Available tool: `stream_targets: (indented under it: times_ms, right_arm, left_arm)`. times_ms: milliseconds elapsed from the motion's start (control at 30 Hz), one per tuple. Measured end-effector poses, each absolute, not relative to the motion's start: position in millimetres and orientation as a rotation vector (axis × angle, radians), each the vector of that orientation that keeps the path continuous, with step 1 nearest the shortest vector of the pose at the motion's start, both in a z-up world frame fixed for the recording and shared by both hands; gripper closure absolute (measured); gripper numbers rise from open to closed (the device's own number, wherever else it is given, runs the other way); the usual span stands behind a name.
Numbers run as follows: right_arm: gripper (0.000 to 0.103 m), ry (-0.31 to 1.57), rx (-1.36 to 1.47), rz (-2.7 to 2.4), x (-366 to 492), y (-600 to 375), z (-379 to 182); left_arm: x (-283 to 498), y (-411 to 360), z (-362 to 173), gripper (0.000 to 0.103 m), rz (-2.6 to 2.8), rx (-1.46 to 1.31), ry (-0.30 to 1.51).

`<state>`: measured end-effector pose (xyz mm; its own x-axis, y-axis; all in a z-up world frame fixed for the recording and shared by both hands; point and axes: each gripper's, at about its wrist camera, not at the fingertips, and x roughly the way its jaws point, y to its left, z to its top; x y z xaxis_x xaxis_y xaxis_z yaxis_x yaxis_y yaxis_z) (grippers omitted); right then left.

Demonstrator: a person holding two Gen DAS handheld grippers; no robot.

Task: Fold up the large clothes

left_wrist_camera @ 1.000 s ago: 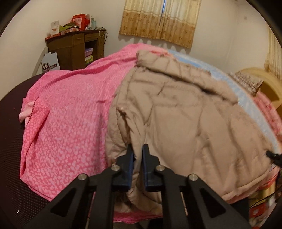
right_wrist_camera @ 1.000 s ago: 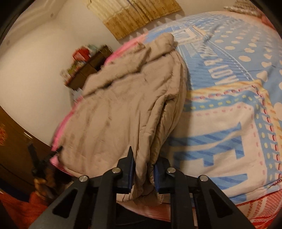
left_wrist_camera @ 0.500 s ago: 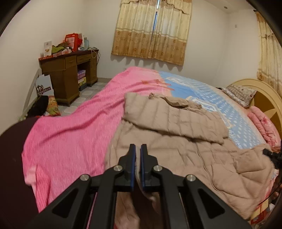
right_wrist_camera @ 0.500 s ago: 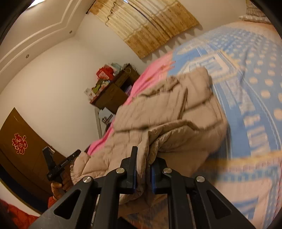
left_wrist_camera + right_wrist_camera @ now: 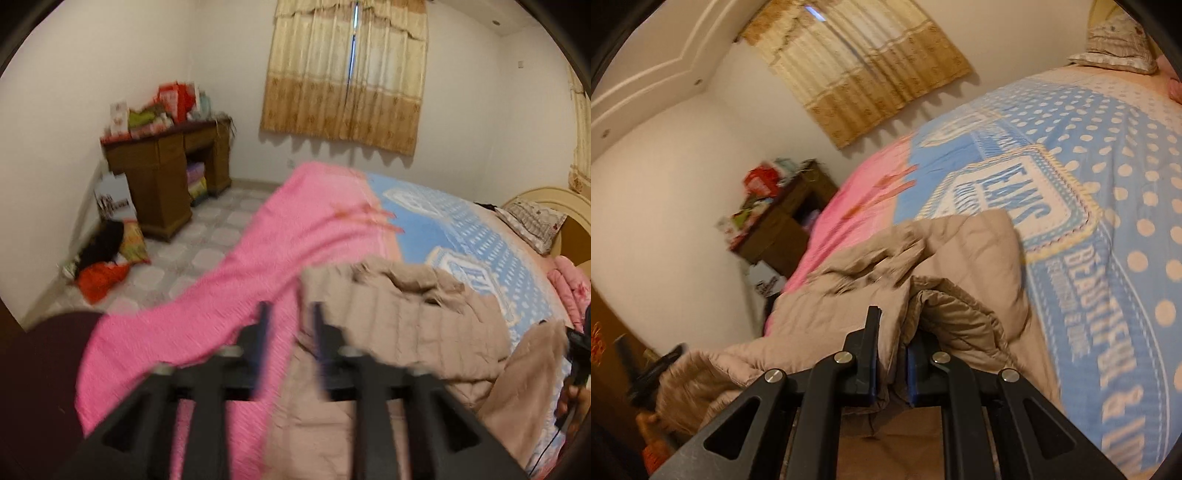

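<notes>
The coat (image 5: 399,325) lies on the bed (image 5: 472,236), blanket (image 5: 266,280) at its left, desk (image 5: 166,177) beyond.

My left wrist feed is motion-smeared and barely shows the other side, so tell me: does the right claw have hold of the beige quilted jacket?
Observer: Yes. In the right wrist view the right claw is shut on a raised fold of the beige quilted jacket; the fabric stands up between its fingers.
Operator: Where does the jacket's far edge reach on that side?
Observer: It overlaps the lower corner of a large printed badge reading JEANS on the blue polka-dot bedsheet.
</notes>
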<state>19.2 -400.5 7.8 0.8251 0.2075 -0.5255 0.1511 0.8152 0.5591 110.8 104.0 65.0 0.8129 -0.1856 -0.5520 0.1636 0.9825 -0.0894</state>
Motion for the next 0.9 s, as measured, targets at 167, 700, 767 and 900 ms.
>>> stream_targets:
  times_ms: [167,700,767,900]
  right_arm:
    - [0.092,0.656,0.67,-0.116,73.7,-430.4,-27.6]
    - [0.02,0.553,0.907,0.022,57.0,-474.4,-32.0]
    - [0.017,0.499,0.859,0.027,35.4,-480.2,-13.4]
    - [0.017,0.537,0.614,0.003,24.1,-473.5,7.2]
  left_arm:
    - [101.2,149.9,73.7,0.016,-0.118,0.011,0.496]
    - [194.9,59.4,-35.5,0.01,-0.312,0.024,0.695]
    - [216.5,48.6,-41.1,0.011,-0.312,0.011,0.705]
    - [237.3,34.4,-54.8,0.011,-0.362,0.007,0.773]
